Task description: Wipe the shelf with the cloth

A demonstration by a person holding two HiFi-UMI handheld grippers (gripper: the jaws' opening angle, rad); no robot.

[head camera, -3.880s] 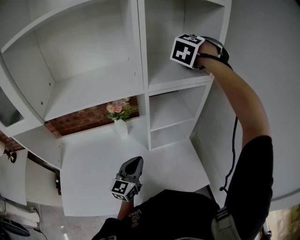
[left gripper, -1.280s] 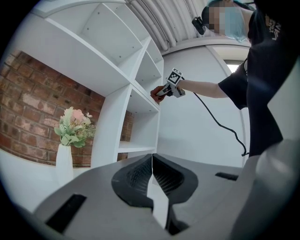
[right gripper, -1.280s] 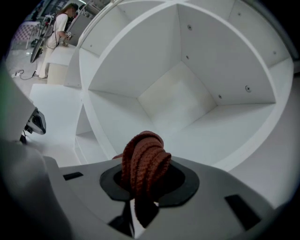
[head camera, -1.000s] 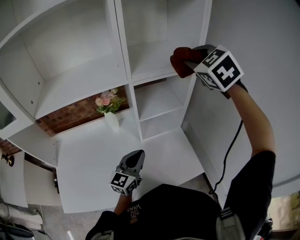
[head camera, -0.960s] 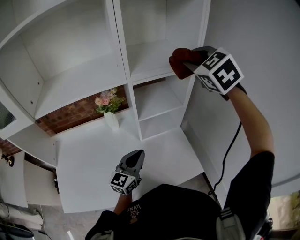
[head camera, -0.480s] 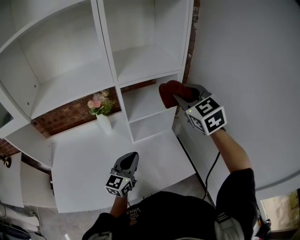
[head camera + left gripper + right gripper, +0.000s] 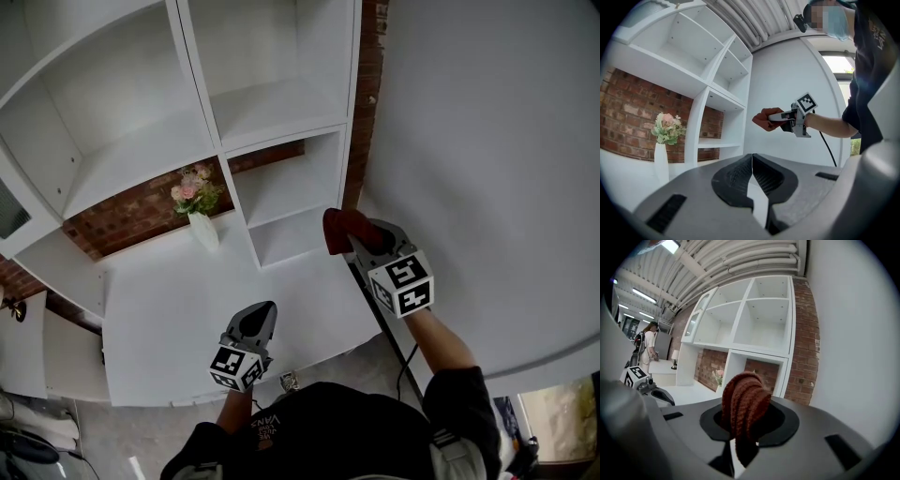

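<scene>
A white shelf unit (image 7: 272, 112) with open cubbies stands against a brick wall. My right gripper (image 7: 349, 236) is shut on a bunched dark red knitted cloth (image 7: 341, 228), held in the air in front of the unit's lower right corner, clear of every shelf board. The right gripper view shows that cloth (image 7: 743, 401) folded between the jaws, with the shelf unit (image 7: 754, 319) beyond. My left gripper (image 7: 257, 317) hovers low over the white counter (image 7: 178, 309), jaws closed together with nothing in them. In the left gripper view the left gripper (image 7: 752, 171) faces the cloth (image 7: 764, 119).
A white vase of pink flowers (image 7: 196, 208) stands on the counter below the shelves, left of the lower cubbies. A white wall panel (image 7: 469, 150) rises at the right. A black cable (image 7: 405, 361) hangs from the right gripper. A person (image 7: 647, 345) stands far off.
My right gripper has come out of the upper right cubby with the cloth and dropped down and back to beside the lower cubbies. The left gripper has stayed over the counter.
</scene>
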